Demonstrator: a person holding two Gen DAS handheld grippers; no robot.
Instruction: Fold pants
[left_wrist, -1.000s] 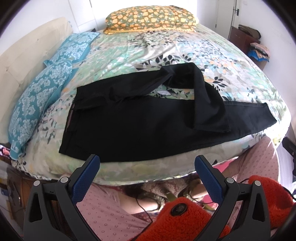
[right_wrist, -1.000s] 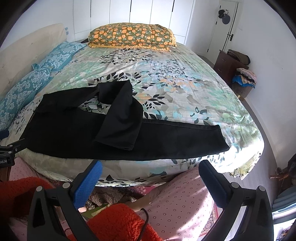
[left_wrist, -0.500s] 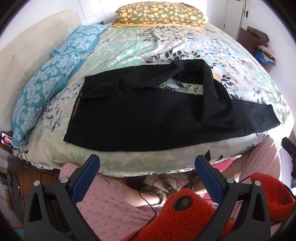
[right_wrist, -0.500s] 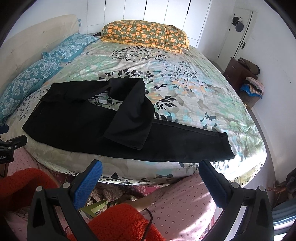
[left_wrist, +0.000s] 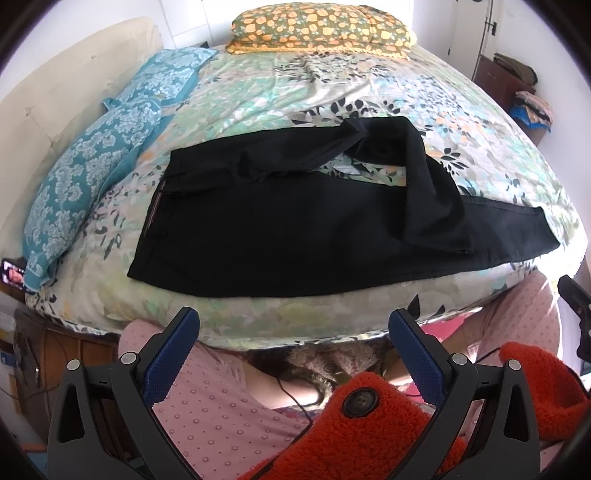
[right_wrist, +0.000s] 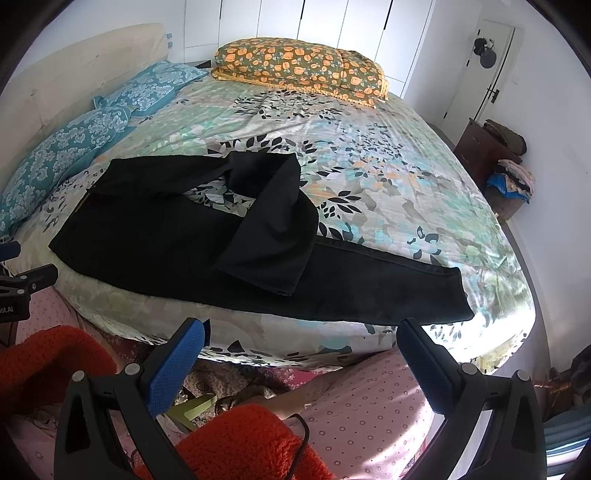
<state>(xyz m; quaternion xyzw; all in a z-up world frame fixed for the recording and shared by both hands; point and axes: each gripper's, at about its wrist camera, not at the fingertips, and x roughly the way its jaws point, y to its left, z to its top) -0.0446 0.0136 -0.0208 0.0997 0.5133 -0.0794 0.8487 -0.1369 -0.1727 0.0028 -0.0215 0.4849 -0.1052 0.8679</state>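
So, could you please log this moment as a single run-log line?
pants: flat on bed, far leg doubled back over near leg | left gripper: open, empty | right gripper: open, empty | fold: not started

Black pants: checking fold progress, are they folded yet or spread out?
Mostly spread: the black pants lie flat on the bed, one leg flopped back across the other.

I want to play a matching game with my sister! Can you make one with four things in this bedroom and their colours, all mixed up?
Things:
1. pants
2. far pillow
3. pillows by the headboard
4. pads on the tongs

Colours:
A. dark blue
B. black
C. olive with orange flowers
D. turquoise with white pattern

Pairs: 1-B, 2-C, 3-D, 4-A
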